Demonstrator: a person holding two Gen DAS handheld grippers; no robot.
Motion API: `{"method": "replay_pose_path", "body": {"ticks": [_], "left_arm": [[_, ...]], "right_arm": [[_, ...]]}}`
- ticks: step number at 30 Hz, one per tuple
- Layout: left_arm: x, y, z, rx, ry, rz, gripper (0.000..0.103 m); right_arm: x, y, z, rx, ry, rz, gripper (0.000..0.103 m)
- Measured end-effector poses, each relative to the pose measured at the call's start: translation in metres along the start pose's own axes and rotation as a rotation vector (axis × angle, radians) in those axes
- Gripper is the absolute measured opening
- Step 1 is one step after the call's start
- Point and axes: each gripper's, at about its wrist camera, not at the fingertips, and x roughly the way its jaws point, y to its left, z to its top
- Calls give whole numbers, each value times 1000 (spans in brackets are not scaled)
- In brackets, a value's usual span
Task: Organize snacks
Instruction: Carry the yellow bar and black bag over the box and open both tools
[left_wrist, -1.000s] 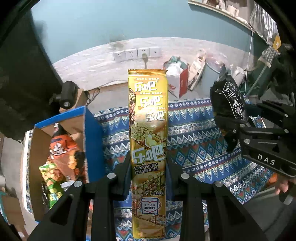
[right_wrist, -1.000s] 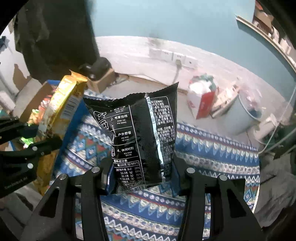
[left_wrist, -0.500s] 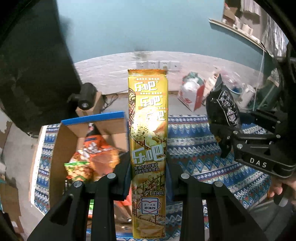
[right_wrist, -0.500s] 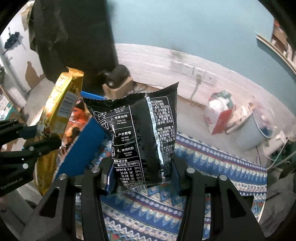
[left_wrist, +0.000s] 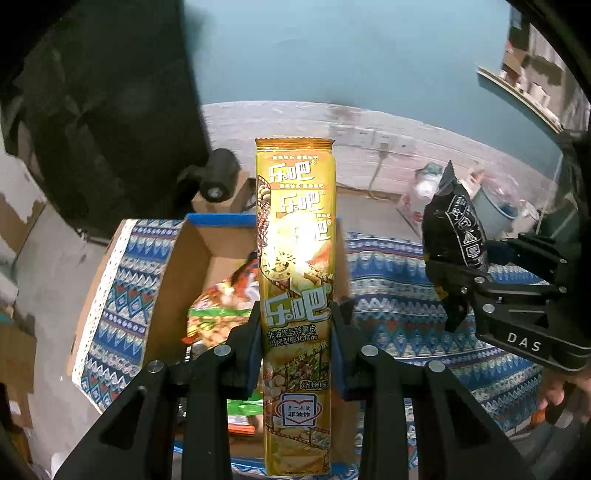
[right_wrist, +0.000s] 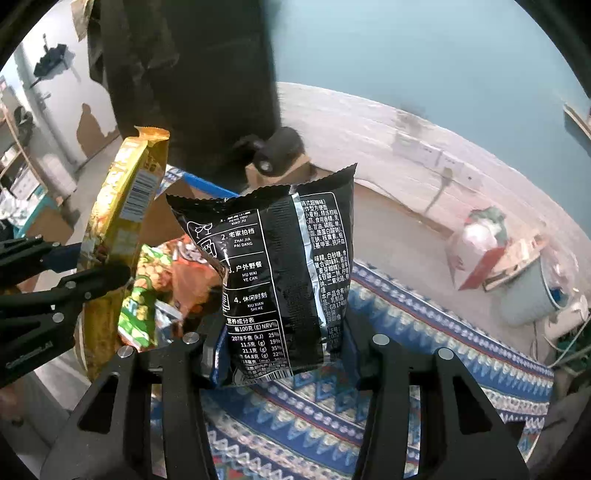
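Left wrist view: the left gripper (left_wrist: 297, 343) pinches a tall gold snack pack (left_wrist: 295, 258) about its lower middle, both pads pressed on its sides, the pack upright along the fingers. Behind and below the claw sits an open cardboard box (left_wrist: 192, 258) with a blue rim, holding orange and green snack bags (left_wrist: 221, 302). The box stands on a patterned blue cloth (left_wrist: 391, 295). Off to the claw's right, the right gripper (left_wrist: 458, 280) grips a black snack bag (left_wrist: 456, 229).

Right wrist view: the right gripper (right_wrist: 284, 354) is closed on the black snack bag (right_wrist: 280, 273) at its lower part, the bag upright with its printed back facing the camera. To the claw's left, the left gripper (right_wrist: 92, 269) holds the gold snack pack (right_wrist: 122, 206), tilted, over the cardboard box (right_wrist: 162, 218) and its snack bags (right_wrist: 166, 280). The patterned blue cloth (right_wrist: 406, 332) lies beneath and to the right.
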Motion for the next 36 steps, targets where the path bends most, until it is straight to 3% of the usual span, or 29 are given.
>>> {"method": "replay_pose_path", "body": {"ticks": [19, 26, 31, 36], "left_arm": [[49, 83, -11, -169, 80, 57, 31], [53, 93, -11, -196, 78, 49, 32], [46, 94, -10, -199, 65, 59, 52], [37, 94, -13, -197, 65, 77, 64]], "right_arm": [[73, 69, 44, -88, 60, 78, 47], [95, 81, 44, -121, 118, 113, 48], [99, 84, 42, -132, 130, 118, 58], [85, 79, 46, -111, 101, 130, 69]]}}
